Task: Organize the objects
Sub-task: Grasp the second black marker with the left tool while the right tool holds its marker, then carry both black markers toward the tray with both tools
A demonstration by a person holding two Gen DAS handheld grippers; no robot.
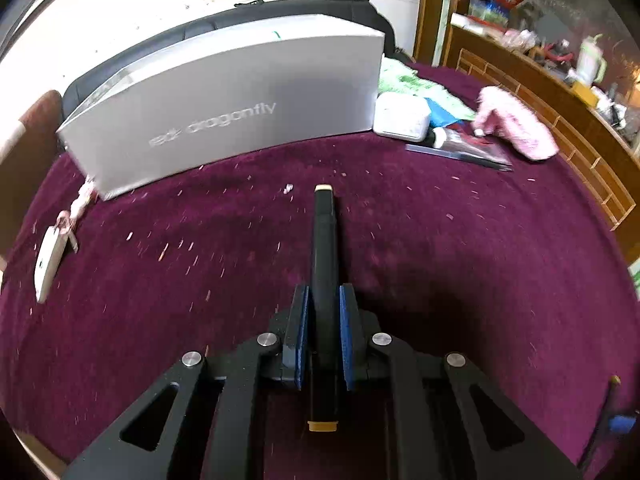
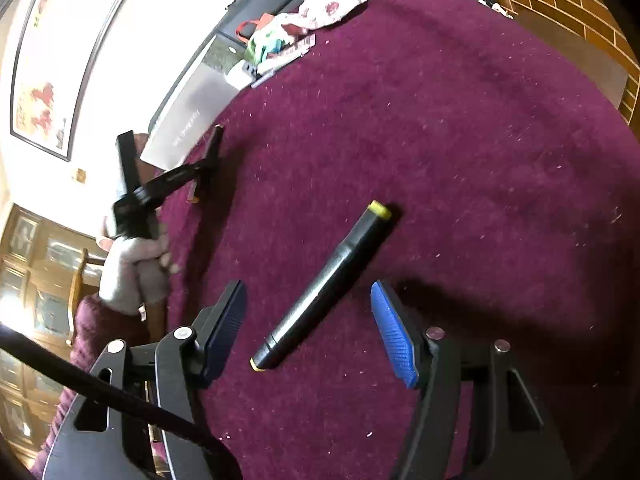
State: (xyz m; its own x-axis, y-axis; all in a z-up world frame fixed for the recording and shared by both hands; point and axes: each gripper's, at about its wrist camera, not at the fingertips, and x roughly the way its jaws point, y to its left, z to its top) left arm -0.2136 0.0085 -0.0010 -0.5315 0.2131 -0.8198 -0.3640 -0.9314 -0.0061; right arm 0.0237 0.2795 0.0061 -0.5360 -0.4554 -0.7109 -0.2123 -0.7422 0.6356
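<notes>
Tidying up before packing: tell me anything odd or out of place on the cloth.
Pale specks litter the purple cloth. One black marker lies loose and aslant between the open right tongs. Oddments are heaped beside the white box.

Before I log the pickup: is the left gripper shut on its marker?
Shut: both blue pads press the black marker in the left gripper.

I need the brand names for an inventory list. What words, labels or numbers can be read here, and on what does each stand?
"dragonfly": on the front of the grey box, left wrist view; the small mark before it is too blurred to read.
Print on the same box in the right wrist view: too small to read.
Markers and packets: no readable text.
</notes>
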